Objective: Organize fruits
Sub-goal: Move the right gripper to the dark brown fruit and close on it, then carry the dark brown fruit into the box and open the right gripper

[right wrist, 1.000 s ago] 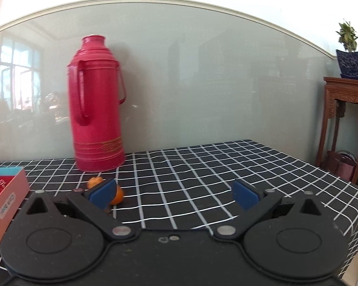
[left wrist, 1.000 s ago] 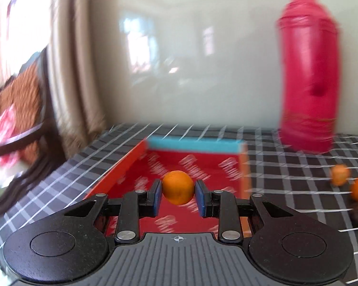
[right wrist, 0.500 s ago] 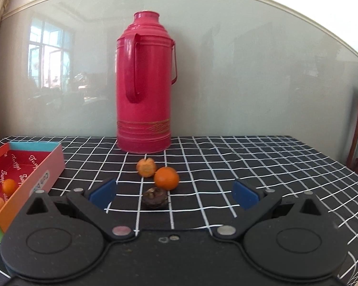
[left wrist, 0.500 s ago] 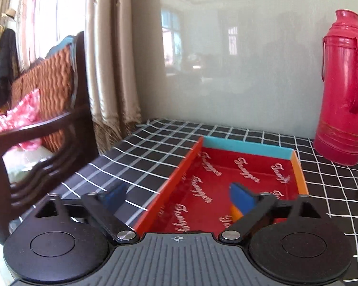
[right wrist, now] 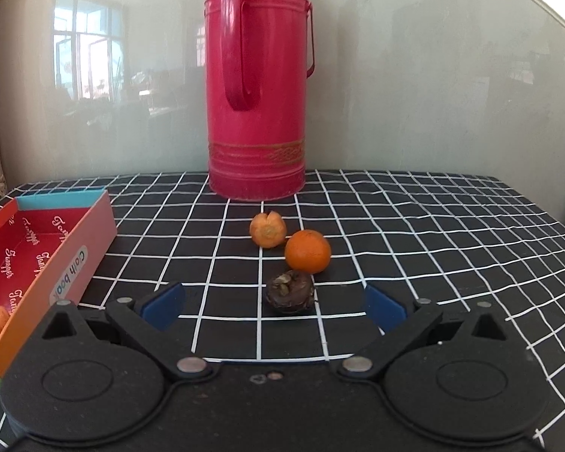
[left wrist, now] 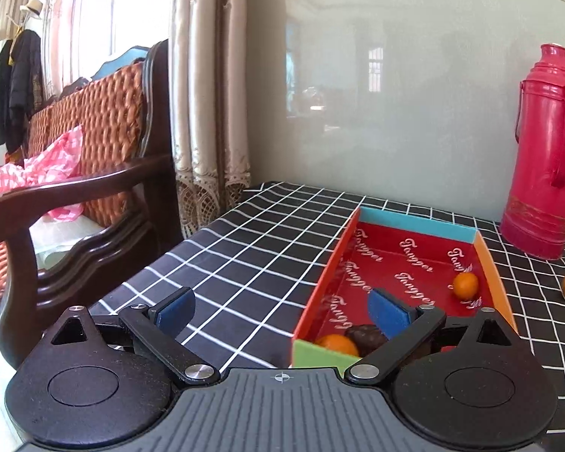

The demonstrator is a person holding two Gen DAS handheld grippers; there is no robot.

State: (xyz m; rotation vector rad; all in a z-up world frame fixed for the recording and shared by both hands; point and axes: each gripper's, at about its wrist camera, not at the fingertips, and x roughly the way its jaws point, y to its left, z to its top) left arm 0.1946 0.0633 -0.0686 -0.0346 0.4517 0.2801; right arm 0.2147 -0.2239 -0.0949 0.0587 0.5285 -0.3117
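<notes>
A red open box [left wrist: 395, 263] lies on the checked table; it also shows at the left of the right wrist view [right wrist: 26, 241]. Inside it lie a small orange [left wrist: 465, 285] near the right wall, and another orange [left wrist: 337, 343] and a dark fruit [left wrist: 367, 337] at the near end. My left gripper [left wrist: 278, 310] is open and empty, pulled back at the box's near left corner. My right gripper [right wrist: 271, 303] is open and empty just short of a dark fruit [right wrist: 290, 291]. Behind it lie an orange [right wrist: 307, 251] and a paler orange fruit [right wrist: 267, 229].
A tall red thermos [right wrist: 258, 86] stands at the back against the glossy wall; it also shows in the left wrist view [left wrist: 546, 150]. A wooden chair [left wrist: 75, 196] with a pink cloth stands past the table's left edge. Curtains [left wrist: 207, 94] hang behind it.
My left gripper opened, let the orange drop into the box, and drew back to the left. My right gripper swung left toward the three loose fruits and came closer to them.
</notes>
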